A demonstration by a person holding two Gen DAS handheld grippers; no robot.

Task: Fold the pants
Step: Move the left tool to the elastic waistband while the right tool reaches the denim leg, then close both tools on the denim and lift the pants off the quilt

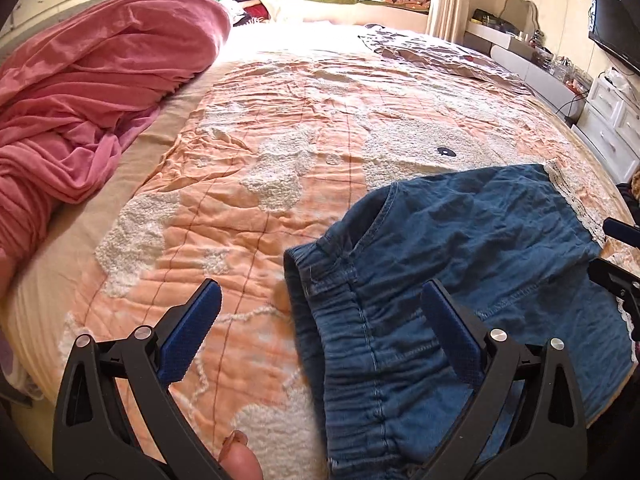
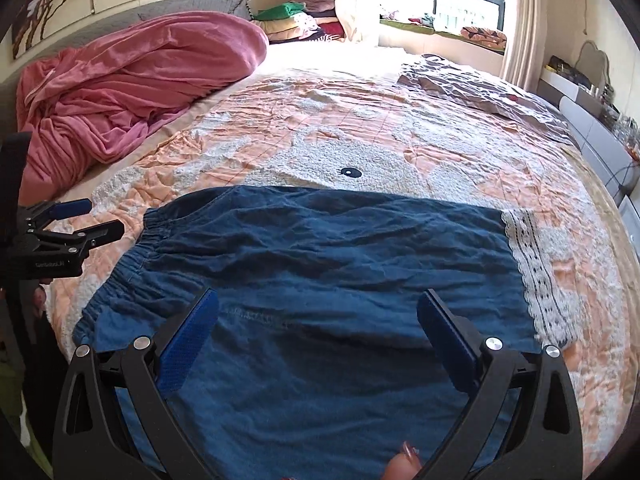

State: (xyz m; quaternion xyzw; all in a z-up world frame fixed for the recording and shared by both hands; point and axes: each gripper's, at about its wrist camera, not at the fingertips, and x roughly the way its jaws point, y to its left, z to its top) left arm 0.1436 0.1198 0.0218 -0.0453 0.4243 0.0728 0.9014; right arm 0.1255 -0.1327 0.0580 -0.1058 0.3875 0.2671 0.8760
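Observation:
Dark blue denim pants (image 2: pixel 328 256) with an elastic waistband (image 2: pixel 132 256) on the left and white lace hem (image 2: pixel 532 264) on the right lie flat on the peach bedspread (image 2: pixel 320 128). My right gripper (image 2: pixel 318 312) is open above the middle of the pants, holding nothing. My left gripper (image 1: pixel 320 304) is open over the waistband (image 1: pixel 332 312) at the pants' (image 1: pixel 480 248) left end, one finger over the bedspread (image 1: pixel 240 184). It also shows in the right wrist view (image 2: pixel 100 220), open beside the waistband. The right gripper's tips (image 1: pixel 616 256) show at the left view's right edge.
A heap of pink blanket (image 2: pixel 132 84) lies at the far left of the bed. A grey patterned cloth (image 2: pixel 480 88) lies at the far right corner. Folded clothes (image 2: pixel 300 20) are stacked near the window. A dresser and shelves (image 1: pixel 580 92) run along the right wall.

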